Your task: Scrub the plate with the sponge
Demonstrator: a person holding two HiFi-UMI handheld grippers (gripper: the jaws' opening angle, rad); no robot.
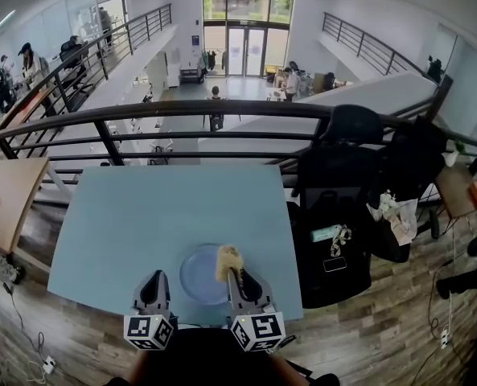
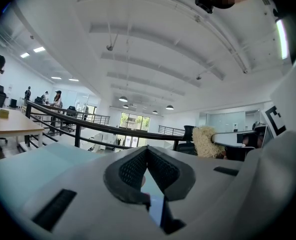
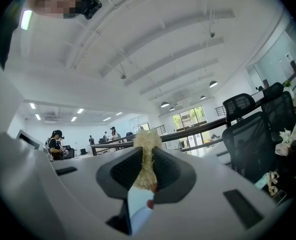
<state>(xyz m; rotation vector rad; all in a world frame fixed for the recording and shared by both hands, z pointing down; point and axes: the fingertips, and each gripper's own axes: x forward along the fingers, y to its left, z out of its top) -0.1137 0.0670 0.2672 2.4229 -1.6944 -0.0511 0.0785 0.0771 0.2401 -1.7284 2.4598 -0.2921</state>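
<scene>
Below, showed a round, translucent bluish plate [image 1: 194, 280] lying flat near the front edge of a pale blue rectangular table [image 1: 141, 207], with the white right gripper [image 1: 236, 273] clamped on a shaggy, pale yellow fibrous sponge [image 1: 227, 258] above the plate's right part, contact between the two impossible to judge. Confirmed that grip from the right gripper view, the sponge pinched between the black ribbed pads [image 3: 126, 172] and sticking out past their tips. Found the white left gripper [image 1: 155, 278] just left of the plate, jaws pressed together with nothing between them.
</scene>
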